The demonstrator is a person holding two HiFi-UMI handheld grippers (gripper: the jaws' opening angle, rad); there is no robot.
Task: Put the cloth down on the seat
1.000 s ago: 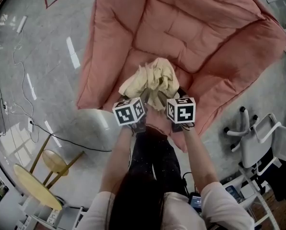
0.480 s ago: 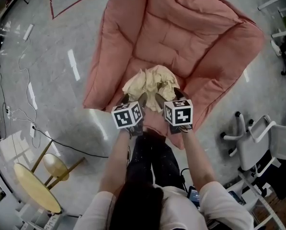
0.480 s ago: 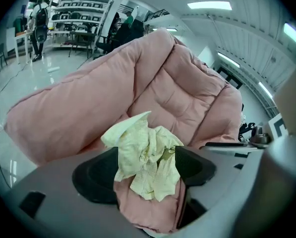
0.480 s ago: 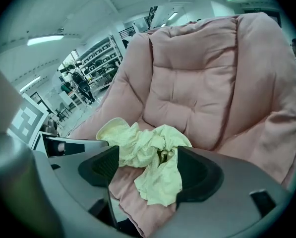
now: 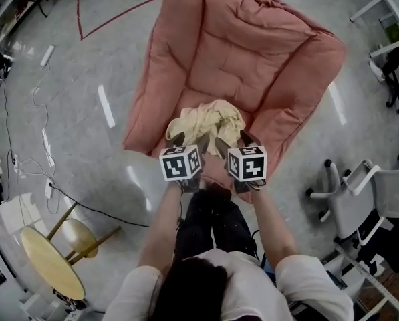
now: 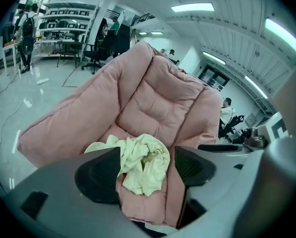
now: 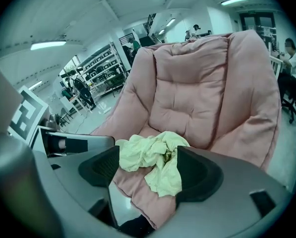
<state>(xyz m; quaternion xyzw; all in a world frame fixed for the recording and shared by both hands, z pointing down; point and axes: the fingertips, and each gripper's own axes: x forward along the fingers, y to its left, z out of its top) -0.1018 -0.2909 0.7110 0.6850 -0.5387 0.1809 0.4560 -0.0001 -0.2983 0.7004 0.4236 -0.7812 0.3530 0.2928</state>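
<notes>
A crumpled pale yellow cloth (image 5: 206, 121) lies on the front of the seat of a big pink cushioned chair (image 5: 246, 52). My left gripper (image 5: 190, 140) and right gripper (image 5: 232, 141) hover side by side just short of the cloth, both open. In the left gripper view the cloth (image 6: 138, 160) shows on the seat beyond the spread jaws of the left gripper (image 6: 147, 168), with nothing held. The right gripper view shows the same: the cloth (image 7: 150, 155) rests on the cushion past the open right gripper (image 7: 150, 171).
A round wooden table (image 5: 49, 263) and a stool (image 5: 79, 233) stand at the lower left. Cables (image 5: 45, 146) trail over the grey floor. White office chairs (image 5: 369, 199) stand at the right. People and shelving are far off in the gripper views.
A second ago the cloth was bunched up at both grippers' jaws. Now it lies on the seat, and both grippers have drawn back a little toward the person.
</notes>
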